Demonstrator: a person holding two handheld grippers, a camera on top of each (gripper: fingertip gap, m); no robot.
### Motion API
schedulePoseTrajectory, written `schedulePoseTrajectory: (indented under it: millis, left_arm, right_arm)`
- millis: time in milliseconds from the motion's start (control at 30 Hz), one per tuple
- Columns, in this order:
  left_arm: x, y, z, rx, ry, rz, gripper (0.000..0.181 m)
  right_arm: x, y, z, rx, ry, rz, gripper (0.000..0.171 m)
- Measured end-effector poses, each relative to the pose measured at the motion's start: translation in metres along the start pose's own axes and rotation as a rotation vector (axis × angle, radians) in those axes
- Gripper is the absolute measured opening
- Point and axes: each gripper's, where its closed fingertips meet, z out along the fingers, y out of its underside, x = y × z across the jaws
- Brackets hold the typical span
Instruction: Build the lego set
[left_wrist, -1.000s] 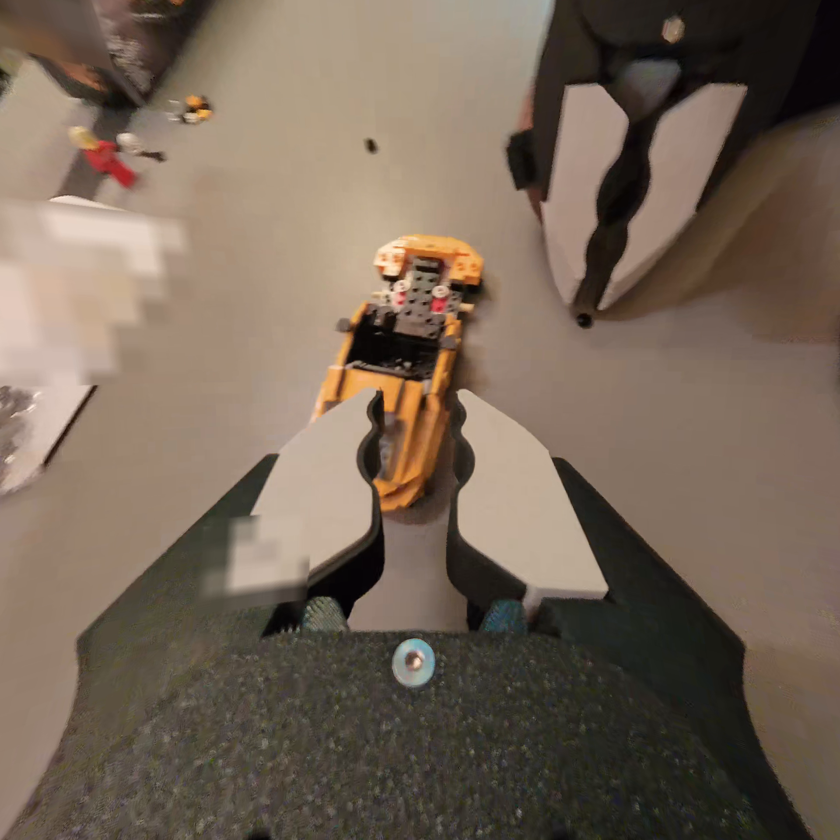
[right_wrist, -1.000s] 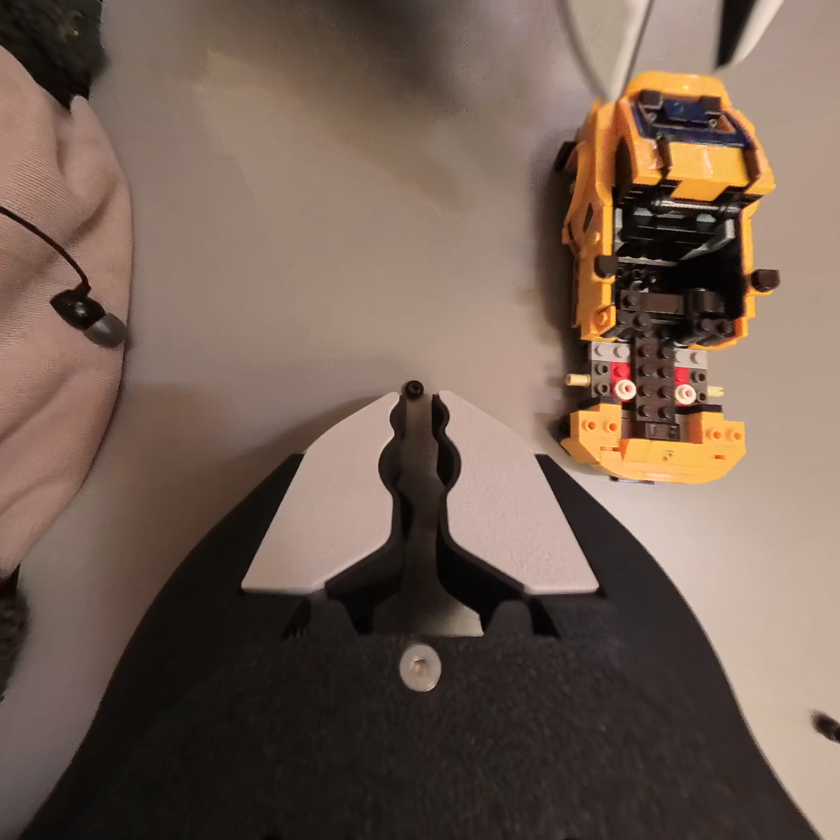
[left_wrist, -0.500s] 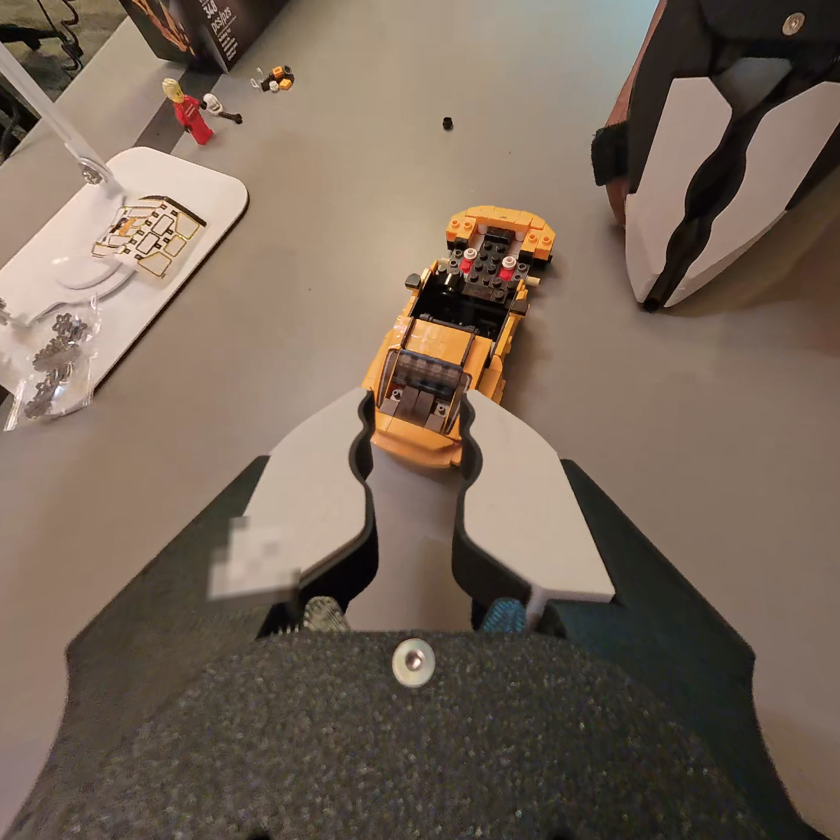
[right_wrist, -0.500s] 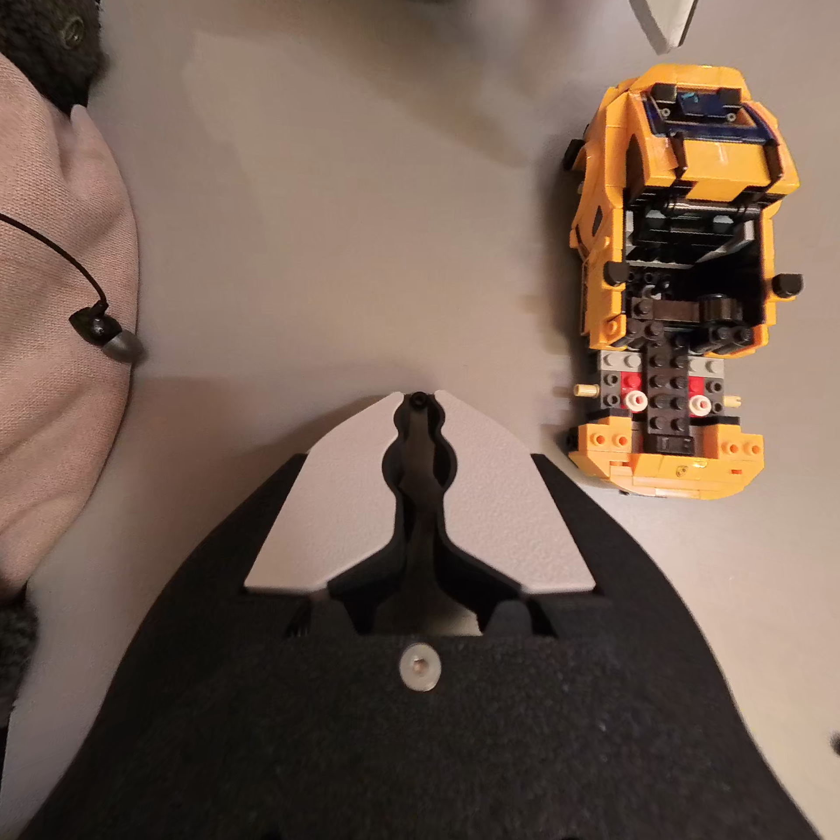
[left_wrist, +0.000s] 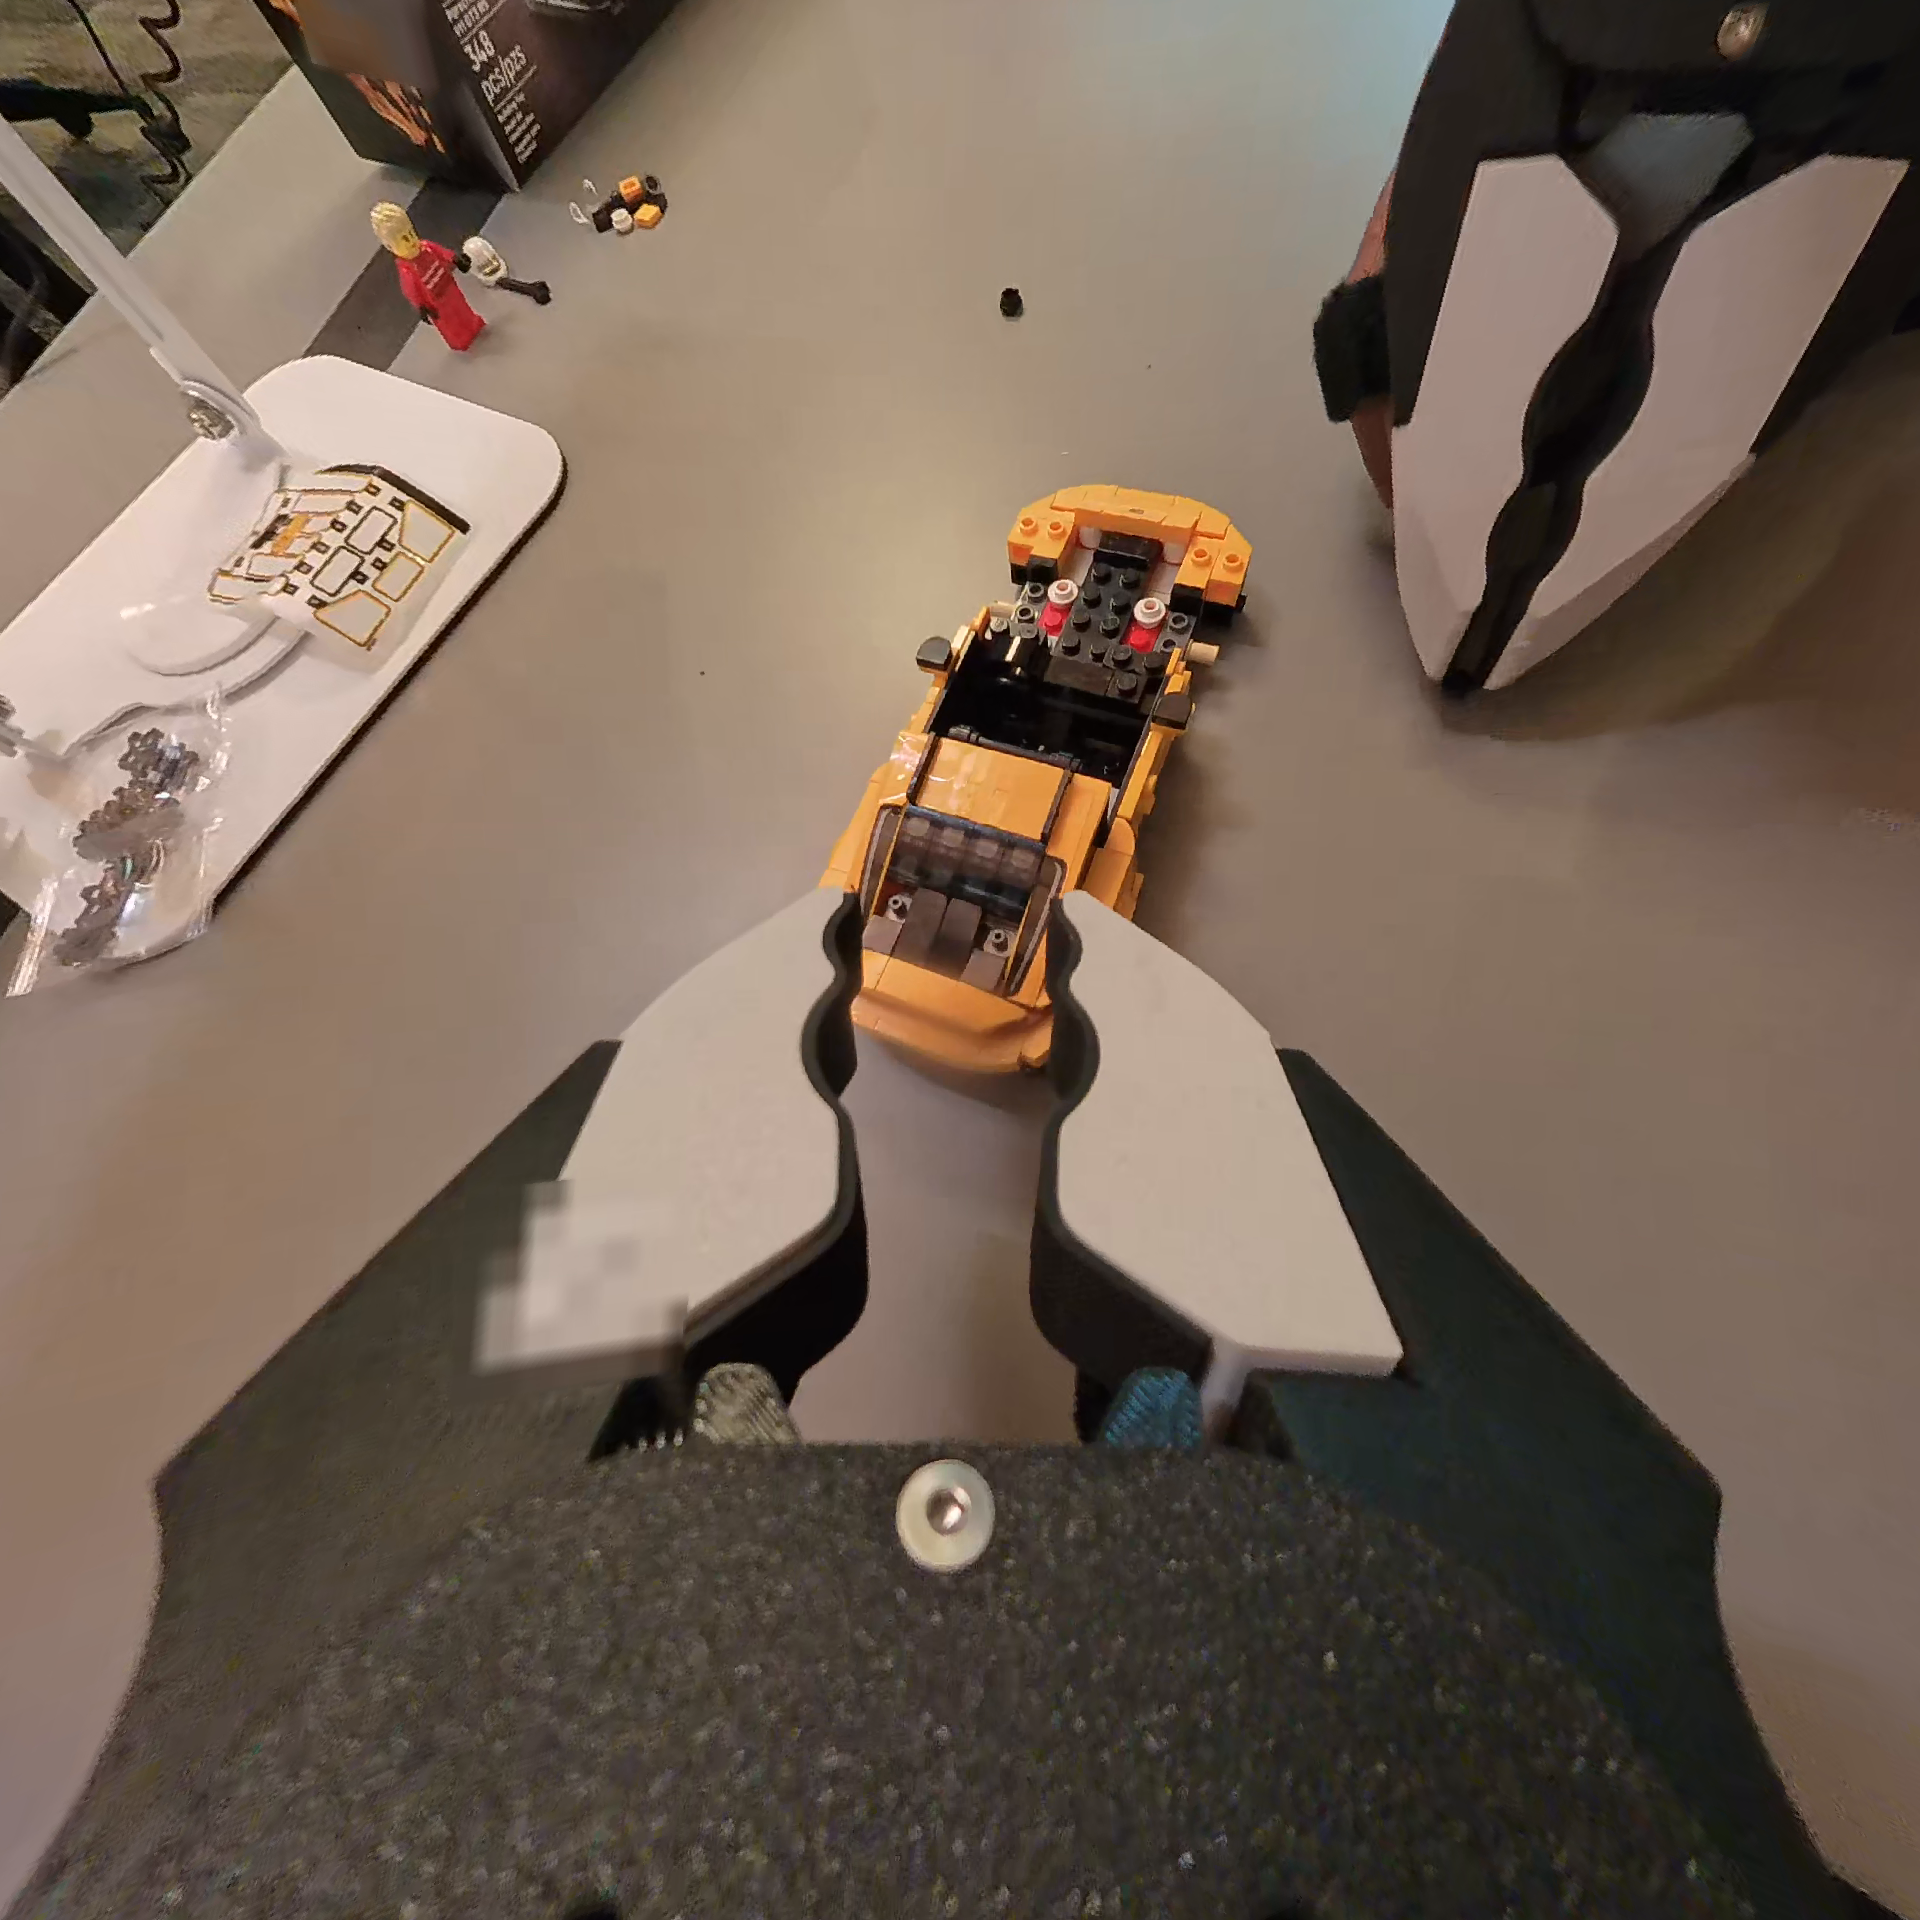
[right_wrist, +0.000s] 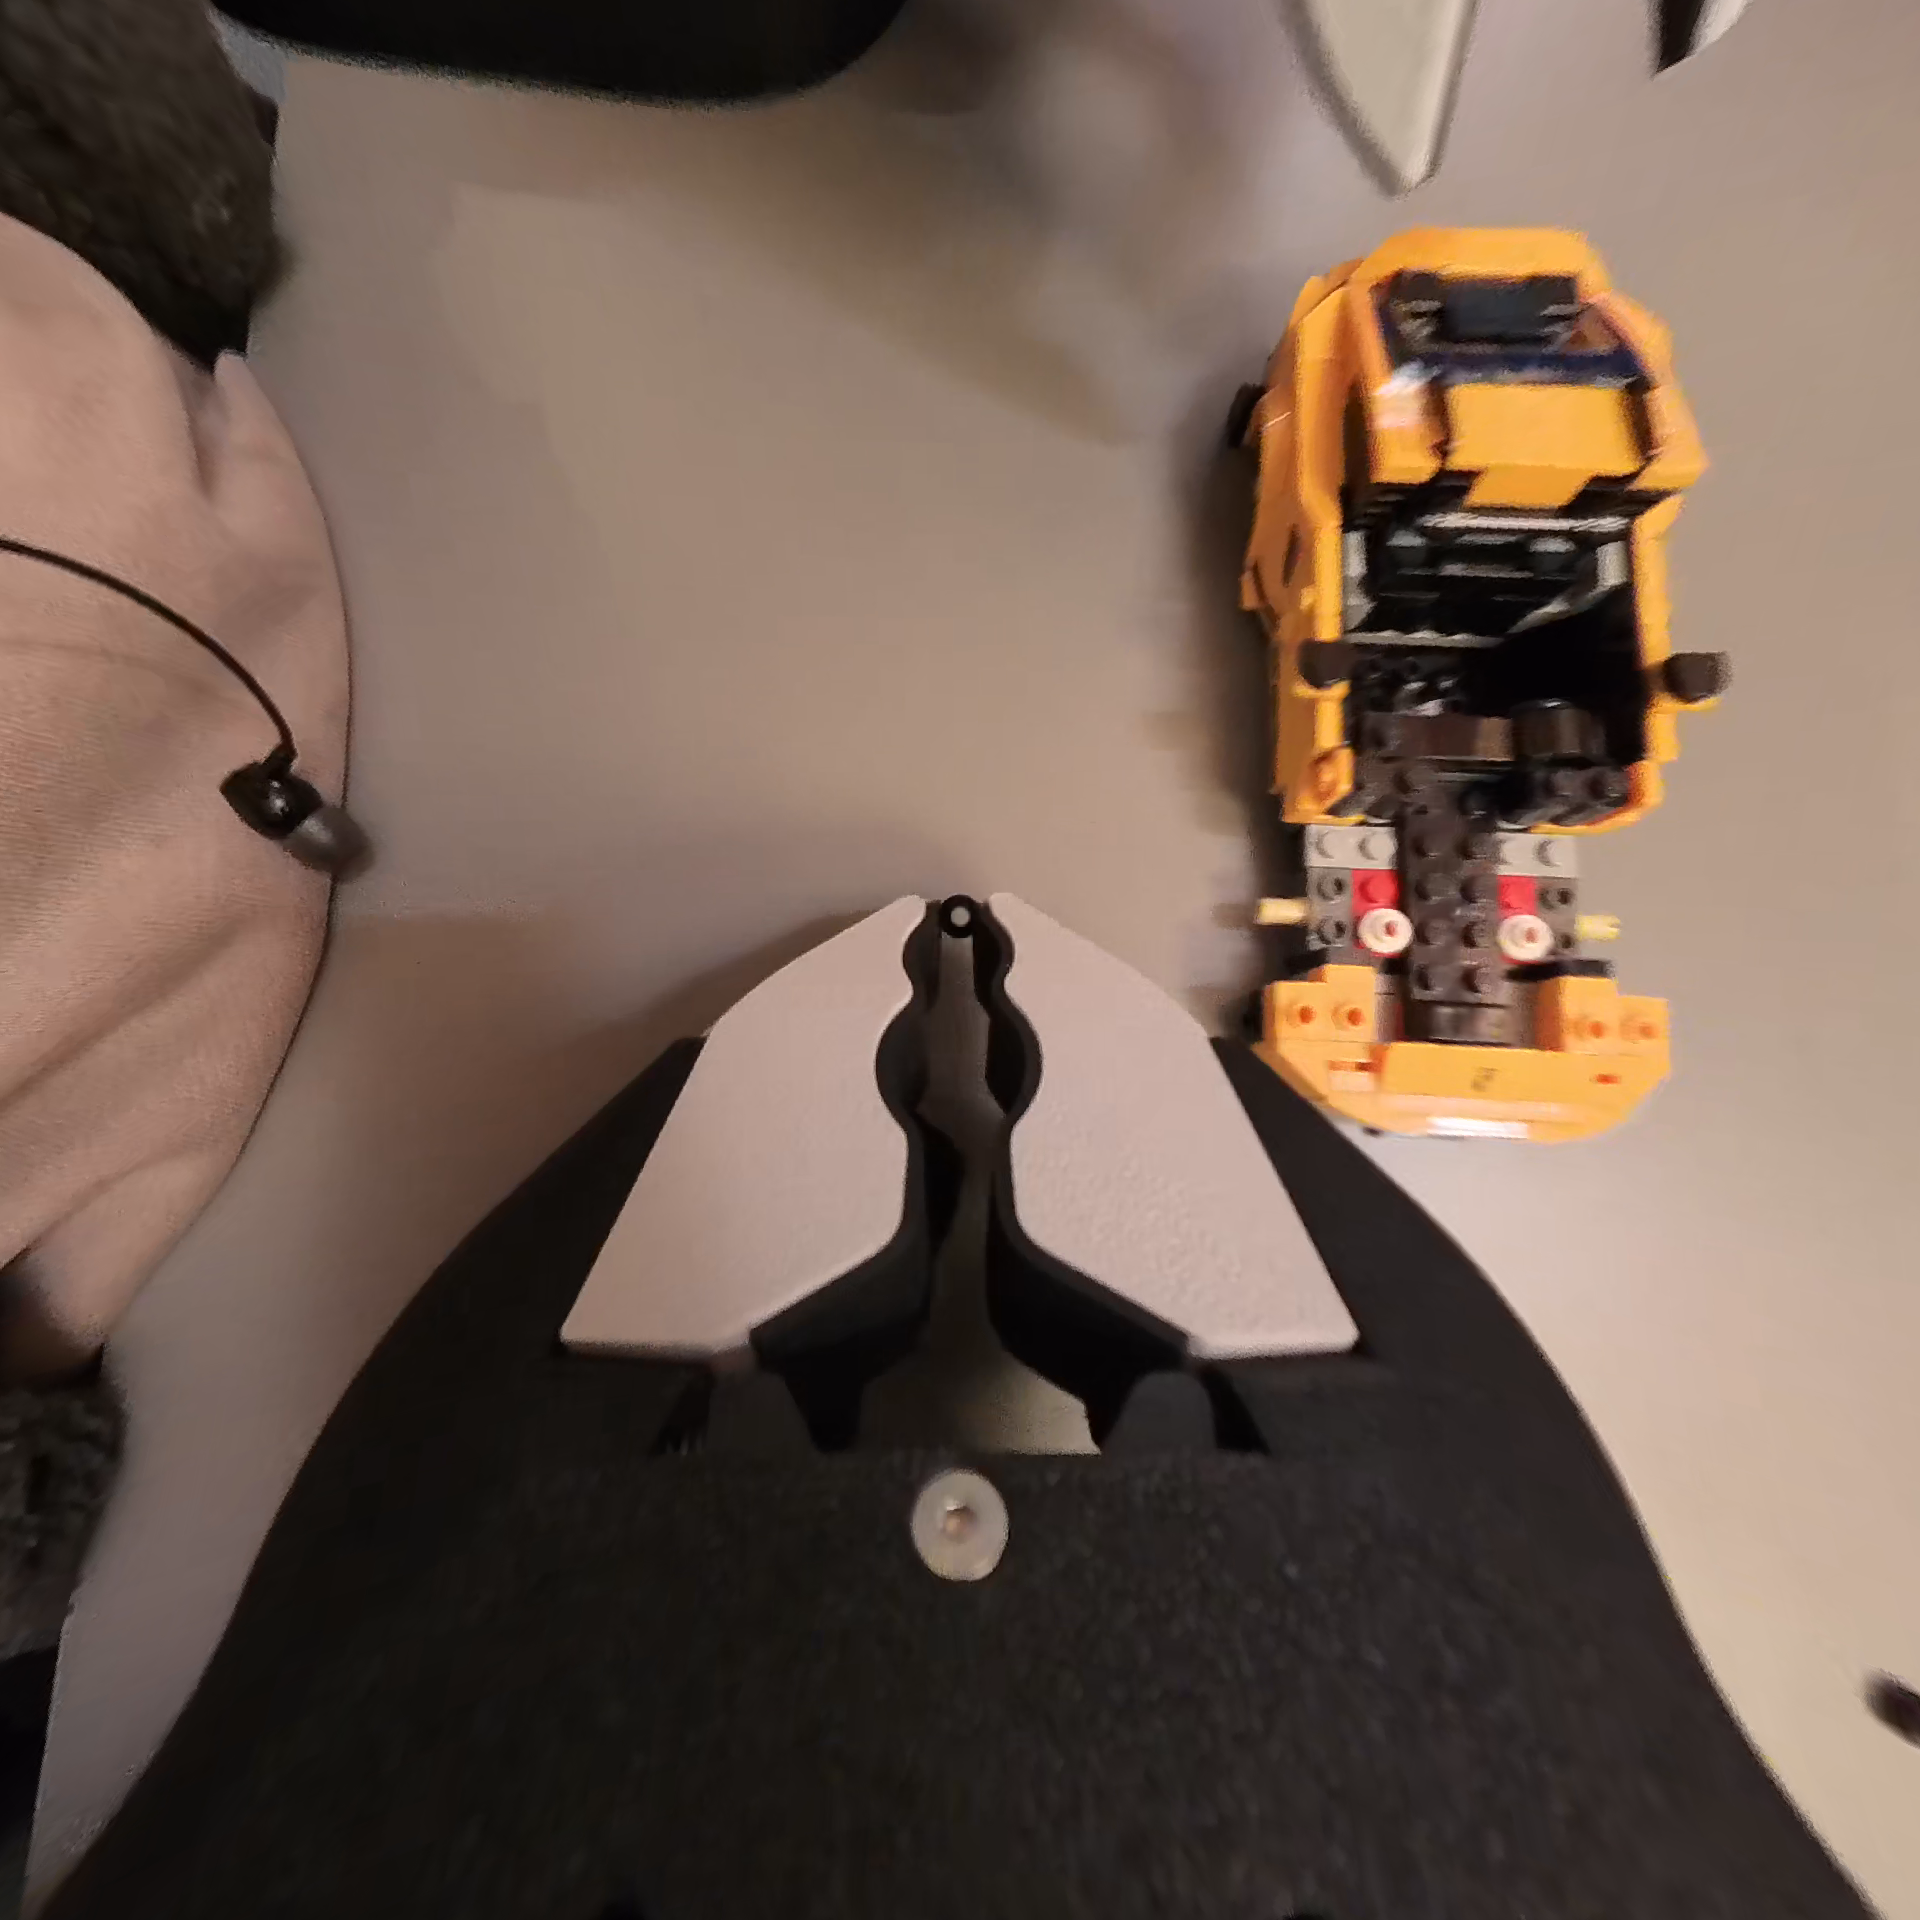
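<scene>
The left gripper (left_wrist: 951, 925) is wide around the orange car's (left_wrist: 1049, 769) nose; beside the car the right gripper (right_wrist: 958, 914) pinches a small black piece (right_wrist: 956, 916).

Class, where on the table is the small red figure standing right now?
In the left wrist view, the red figure stands at the far left of the table, just in front of the dark box, beyond the white board.
</scene>
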Motion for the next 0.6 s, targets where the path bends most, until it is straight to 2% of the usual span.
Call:
schedulePoseTrajectory:
  millis: [167,367,600]
  left_arm:
    - [-0.003,0.003,0.001,-0.003,-0.007,-0.01,0.033]
    - [-0.007,0.007,0.0,-0.007,-0.012,-0.022,0.034]
    - [0.0,0.011,0.002,0.011,0.059,-0.026,0.059]
  right_arm:
    - [0.029,-0.013,-0.017,0.053,0.068,0.019,0.006]
    - [0.061,-0.025,-0.015,-0.011,0.078,-0.04,0.005]
    - [0.068,-0.015,0.0,-0.12,0.002,-0.068,0.005]
